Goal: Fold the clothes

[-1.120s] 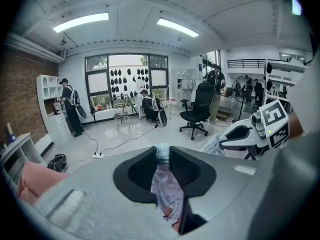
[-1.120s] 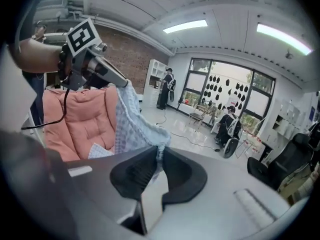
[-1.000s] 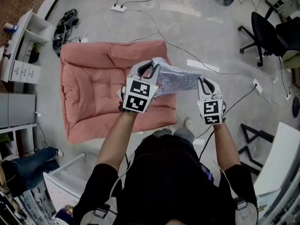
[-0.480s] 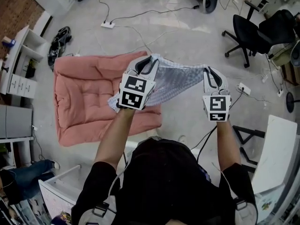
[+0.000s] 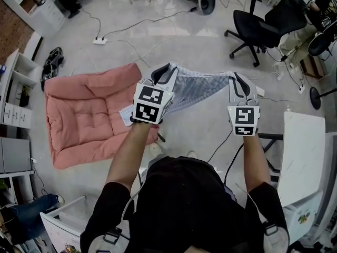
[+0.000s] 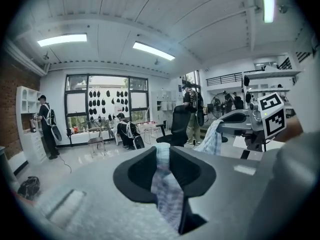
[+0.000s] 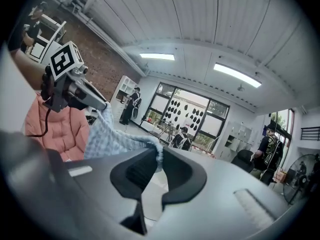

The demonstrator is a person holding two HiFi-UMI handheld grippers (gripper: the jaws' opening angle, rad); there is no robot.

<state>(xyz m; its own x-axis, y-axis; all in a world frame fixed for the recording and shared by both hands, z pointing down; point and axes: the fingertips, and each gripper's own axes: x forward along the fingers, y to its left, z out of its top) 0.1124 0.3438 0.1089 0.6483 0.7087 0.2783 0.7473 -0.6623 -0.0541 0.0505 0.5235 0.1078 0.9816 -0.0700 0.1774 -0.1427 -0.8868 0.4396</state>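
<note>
We hold the garment — a pale cloth checked in blue and white — stretched in the air between the two grippers. It hangs above the grey floor, just to the right of the pink cushion that lies on it.

The left gripper is closed on one upper corner. In the left gripper view the fabric runs as a narrow strip between the pressed jaws and hangs down towards the camera. The right gripper is clamped on the other upper corner. In the right gripper view its jaws meet on a small fold of the edge, and the cloth trails off leftward to the other gripper.

Both grippers point away from us, close to level and at about the same height, and the top edge sags a little between them. A loose lower corner of the garment hangs beside our left forearm, over the cushion's right edge.

Farther off, a black office chair stands on the floor, and a power strip lies beyond the cushion's far edge.
</note>
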